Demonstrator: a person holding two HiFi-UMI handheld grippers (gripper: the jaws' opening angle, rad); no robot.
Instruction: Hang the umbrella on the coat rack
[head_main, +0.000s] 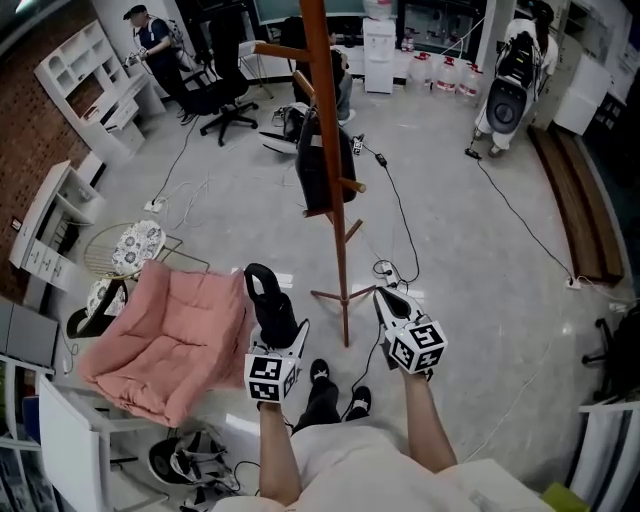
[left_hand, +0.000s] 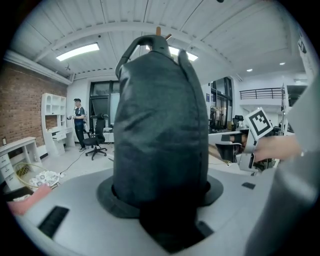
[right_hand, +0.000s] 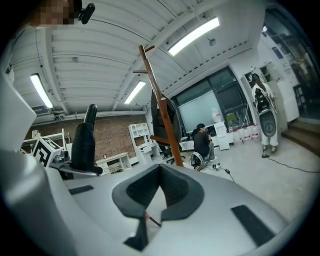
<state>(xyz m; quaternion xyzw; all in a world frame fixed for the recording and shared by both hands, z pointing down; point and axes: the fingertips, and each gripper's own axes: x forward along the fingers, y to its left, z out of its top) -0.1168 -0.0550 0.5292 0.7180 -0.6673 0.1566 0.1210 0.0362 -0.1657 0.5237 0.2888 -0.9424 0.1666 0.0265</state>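
- black fabric sleeve of the folded umbrella stands upright, pinched around its lower body by the left tool; its carry loop points up at the top end.
- the umbrella is held above the floor, near the foot of the coat rack and not yet at any peg.
- right tool has its jaws pressed together at the tips, nothing between them.
- risk: the loop is narrow and limp, so a peg could slide past it and the umbrella would drop once released.
- risk: the grip sits low on a soft sleeve; tilting it towards a peg may let it slip or droop.
- risk: a dark bag already hangs on one peg, so bumping it could swing it or rock the slender rack on its feet.
- risk: cables lie on the floor by the rack's base and could catch a foot when stepping closer.
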